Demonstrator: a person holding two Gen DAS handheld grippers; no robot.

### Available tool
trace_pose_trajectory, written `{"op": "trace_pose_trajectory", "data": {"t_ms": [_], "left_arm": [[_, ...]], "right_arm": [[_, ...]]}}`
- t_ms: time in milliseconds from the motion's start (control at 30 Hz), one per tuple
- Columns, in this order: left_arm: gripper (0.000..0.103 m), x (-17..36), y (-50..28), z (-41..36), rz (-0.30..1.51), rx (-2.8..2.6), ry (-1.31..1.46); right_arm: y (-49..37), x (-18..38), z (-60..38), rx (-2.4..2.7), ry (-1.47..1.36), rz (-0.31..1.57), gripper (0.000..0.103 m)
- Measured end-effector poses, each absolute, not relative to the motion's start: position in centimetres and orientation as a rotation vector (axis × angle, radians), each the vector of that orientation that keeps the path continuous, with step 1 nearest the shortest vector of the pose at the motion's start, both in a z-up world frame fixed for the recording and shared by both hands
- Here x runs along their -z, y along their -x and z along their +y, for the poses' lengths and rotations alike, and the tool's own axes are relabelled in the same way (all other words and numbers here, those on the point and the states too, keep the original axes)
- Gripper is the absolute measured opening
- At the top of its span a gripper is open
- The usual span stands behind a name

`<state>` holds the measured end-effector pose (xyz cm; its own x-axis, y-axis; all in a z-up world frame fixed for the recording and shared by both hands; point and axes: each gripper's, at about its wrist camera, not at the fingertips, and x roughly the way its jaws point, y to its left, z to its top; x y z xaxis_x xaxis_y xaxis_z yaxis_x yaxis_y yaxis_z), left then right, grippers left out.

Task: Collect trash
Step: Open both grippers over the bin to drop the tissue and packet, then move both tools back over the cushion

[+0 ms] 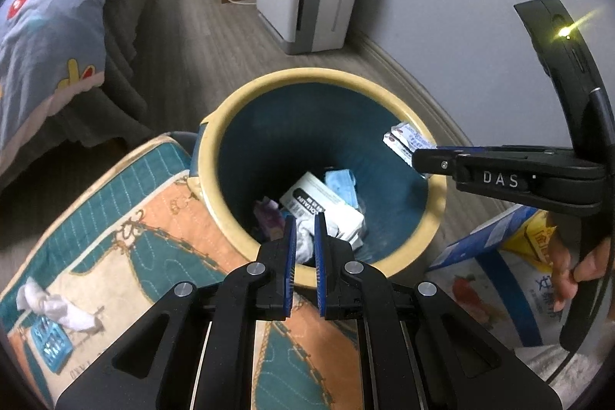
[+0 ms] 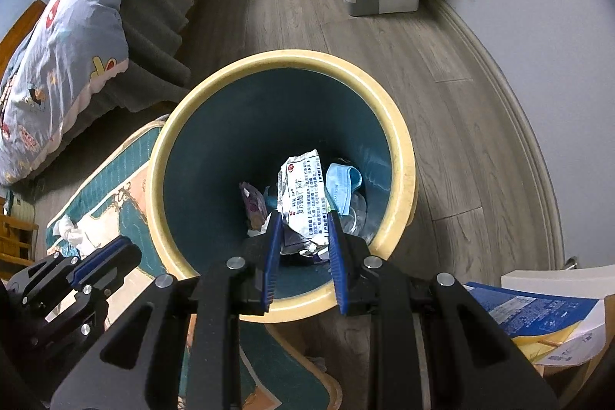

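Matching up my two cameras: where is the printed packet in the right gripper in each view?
Left wrist: packet right of centre, over the cream-rimmed bin.
Right wrist: packet at centre, pinched by the right gripper.
Shared landmark: the bin.

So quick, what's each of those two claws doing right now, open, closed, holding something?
Left gripper: shut, nothing clearly held.
Right gripper: shut on a crumpled white packet, above the bin.
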<state>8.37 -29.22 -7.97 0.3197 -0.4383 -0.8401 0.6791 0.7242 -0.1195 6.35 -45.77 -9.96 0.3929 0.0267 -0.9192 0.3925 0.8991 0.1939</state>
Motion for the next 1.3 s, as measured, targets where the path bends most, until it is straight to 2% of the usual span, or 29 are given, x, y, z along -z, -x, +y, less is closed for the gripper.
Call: {"op": "trace_pose_trajectory", "data": {"t_ms": [333, 400, 467, 833, 933, 1100, 1200, 1300], "left_arm": [[0.009, 7.7, -8.4, -28.8, 0.994, 0.728, -0.27], [0.014, 7.6, -8.4, -28.7, 0.994, 0.724, -0.267], [0.018, 7.6, -8.5, -28.5, 0.996, 0.72, -0.268], [0.031, 6.4, -8.3, -26.7, 0.973, 0.689, -0.257], [0.041, 5.9, -8.3, -25.7, 0.961, 0.672, -0.252], [0.068, 4.8, -8.2, -23.5, 0.933, 0.622, -0.231], [0.075, 4.2, -8.2, -21.9, 0.918, 0.596, -0.218], [0.079, 3.7, -8.2, -20.3, 0.912, 0.572, -0.21]], "right_arm": [[-6.9, 8.3, -45.2, 0.205, -0.39, 1.043, 0.024], [-7.1, 8.0, -44.9, 0.206, -0.378, 1.036, 0.039], [-7.1, 7.8, -44.8, 0.211, -0.384, 1.033, 0.049], [-7.2, 5.8, -43.5, 0.202, -0.379, 1.023, 0.068], [-7.1, 5.3, -43.1, 0.205, -0.379, 1.017, 0.072], [-7.2, 4.3, -41.7, 0.197, -0.39, 1.003, 0.084], [-7.6, 3.8, -40.4, 0.182, -0.381, 1.003, 0.091], [-7.9, 3.5, -39.2, 0.168, -0.368, 0.998, 0.095]]}}
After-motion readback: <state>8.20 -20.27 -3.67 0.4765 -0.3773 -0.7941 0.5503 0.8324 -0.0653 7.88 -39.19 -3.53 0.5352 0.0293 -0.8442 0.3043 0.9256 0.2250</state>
